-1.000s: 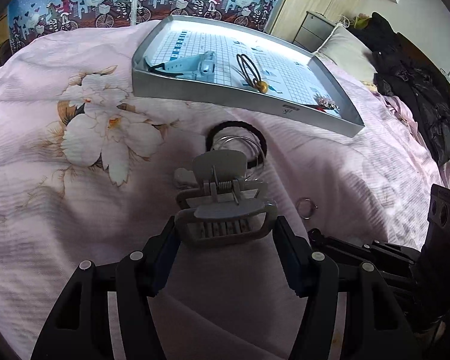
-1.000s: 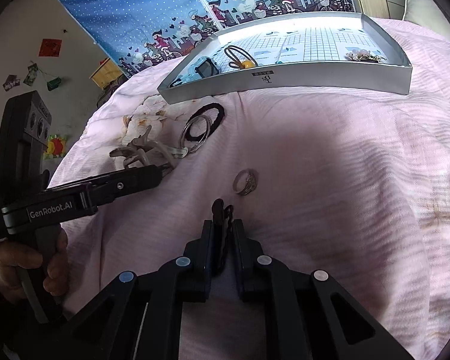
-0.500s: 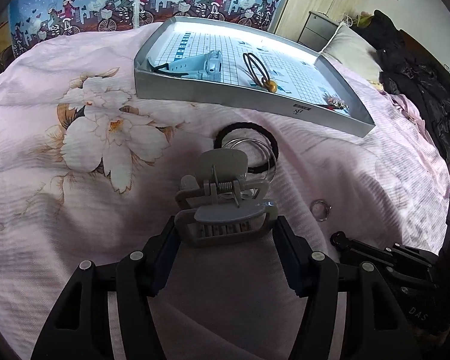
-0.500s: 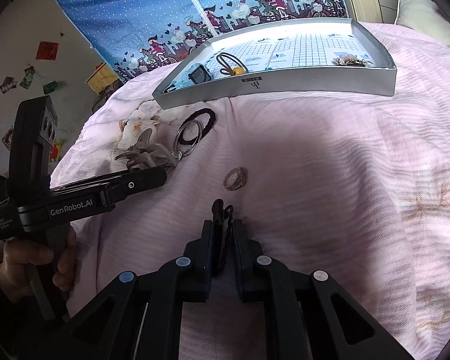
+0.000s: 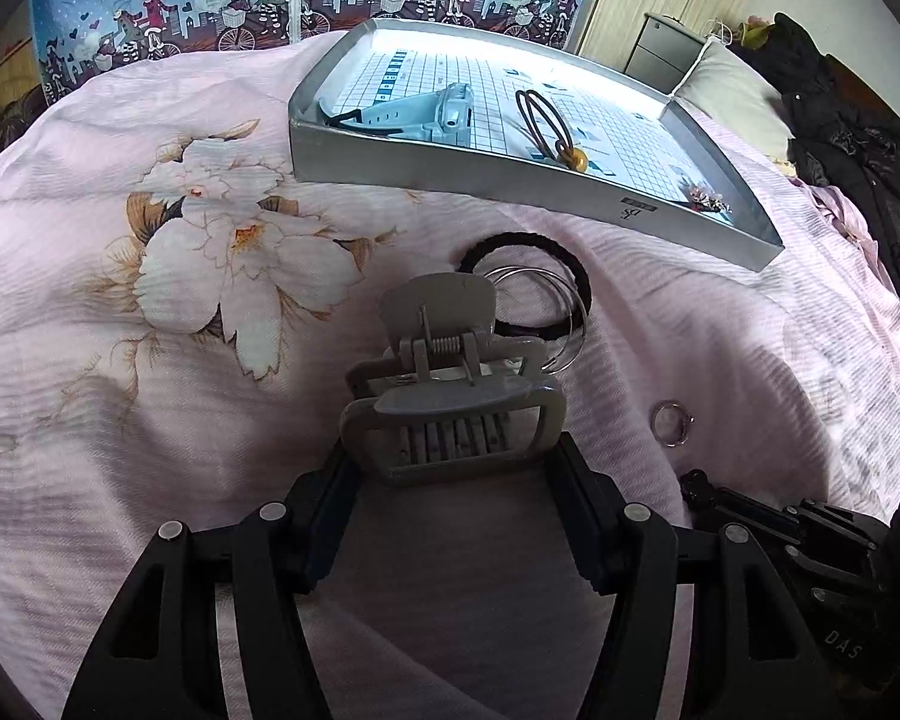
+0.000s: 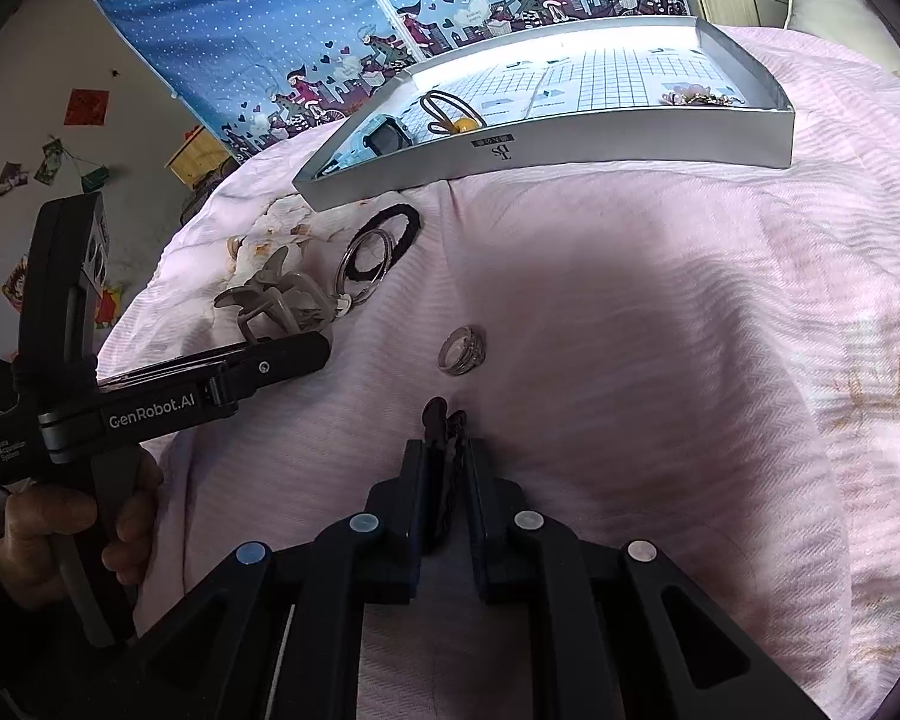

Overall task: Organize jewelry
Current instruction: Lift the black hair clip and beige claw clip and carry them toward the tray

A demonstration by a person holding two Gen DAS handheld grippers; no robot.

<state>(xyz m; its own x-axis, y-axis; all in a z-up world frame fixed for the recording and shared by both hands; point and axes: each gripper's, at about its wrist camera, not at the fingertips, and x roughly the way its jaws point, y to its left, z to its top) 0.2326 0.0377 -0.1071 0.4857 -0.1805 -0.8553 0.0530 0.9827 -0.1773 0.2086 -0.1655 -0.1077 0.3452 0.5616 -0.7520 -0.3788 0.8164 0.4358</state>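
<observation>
My left gripper [image 5: 456,471] is shut on a grey claw hair clip [image 5: 450,372], holding it just above the pink bedspread. It shows in the right wrist view too, where the left gripper [image 6: 282,354] and the clip [image 6: 270,300] sit at the left. My right gripper [image 6: 447,450] is shut on a small dark item [image 6: 441,420] that pokes out past its fingertips. A silver ring [image 6: 459,351] lies just ahead of it; in the left view the ring [image 5: 669,423] is at the right. A grey tray [image 5: 510,180] lined with grid paper stands further back.
In the tray lie a light blue watch [image 5: 438,111], a hair tie with a yellow bead [image 5: 546,126] and a small ornament [image 5: 705,195]. A black hair tie [image 5: 528,246] and silver bangles [image 5: 561,306] lie before it. Dark clothes [image 5: 858,138] are piled at the right.
The left gripper, still holding the clip, has shifted a little to the left, so the tray and ring slide right in its view. The right gripper has barely moved.
</observation>
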